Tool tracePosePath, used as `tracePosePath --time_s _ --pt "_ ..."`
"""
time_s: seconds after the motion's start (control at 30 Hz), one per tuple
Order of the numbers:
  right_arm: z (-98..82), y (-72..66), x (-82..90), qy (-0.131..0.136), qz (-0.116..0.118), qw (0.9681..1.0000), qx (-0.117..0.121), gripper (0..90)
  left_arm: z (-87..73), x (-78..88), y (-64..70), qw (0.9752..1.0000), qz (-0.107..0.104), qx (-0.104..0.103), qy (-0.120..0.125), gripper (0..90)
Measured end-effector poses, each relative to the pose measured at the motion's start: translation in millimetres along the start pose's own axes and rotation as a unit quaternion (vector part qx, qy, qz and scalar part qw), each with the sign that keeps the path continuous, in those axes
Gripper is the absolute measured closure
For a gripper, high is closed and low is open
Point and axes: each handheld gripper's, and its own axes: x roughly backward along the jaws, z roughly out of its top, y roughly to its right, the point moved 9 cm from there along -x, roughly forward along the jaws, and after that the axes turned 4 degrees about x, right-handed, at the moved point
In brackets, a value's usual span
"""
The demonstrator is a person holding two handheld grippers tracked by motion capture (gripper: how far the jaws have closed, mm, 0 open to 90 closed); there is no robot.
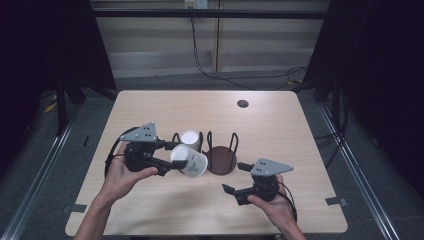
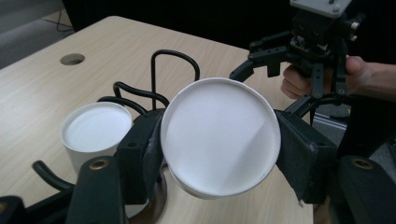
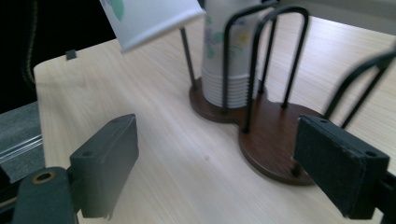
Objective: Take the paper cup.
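My desk [image 1: 150,210] is pale wood-grain laminate with rounded corners and a small round cable hole [image 1: 243,103] near its far edge. It stands on grey carpet, with dark curtains at both sides and black cables trailing along the floor below a light panelled wall.

On the left, my left gripper [image 1: 172,159] has its jaws clenched on a white paper cup [image 1: 190,160], one pad on each side of the wall. The cup is held clear of the desk and tipped over, its mouth toward my hand; the left gripper view looks straight into its smooth, empty white inside [image 2: 219,135]. A faint green print shows on its outer wall.

Just behind it stands a cup holder [image 1: 221,159] with a dark brown wooden base made of two joined round discs, each ringed by black bent-wire hoops. The left compartment holds an upright stack of nested paper cups [image 1: 190,138], printed with a pale floral pattern, their rolled rims layered near the bottom [image 3: 226,88]. The right compartment is bare wood.

On the right, my right gripper [image 1: 234,177] hangs just above the desk in front of the holder, jaws released and wide apart, with nothing between the flat black pads [image 3: 109,163].
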Motion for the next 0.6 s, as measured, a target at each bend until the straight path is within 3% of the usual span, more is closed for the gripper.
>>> tracePosePath --time_s 0.23,0.47,0.6 --pt "9.5 -16.0 -11.5 0.009 0.027 0.9995 0.009 13.7 -8.6 4.2 4.6 1.0000 -0.003 0.004 -0.001 36.7" --pt "22.7 -28.3 -20.0 0.007 0.057 0.9982 0.020 13.6 -16.3 -7.7 7.0 0.9994 -0.028 0.020 -0.006 36.7" --pt "31.4 -31.6 -24.5 0.004 0.067 0.9973 0.031 13.6 -19.4 -11.9 7.9 0.9990 -0.032 0.030 -0.005 36.7"
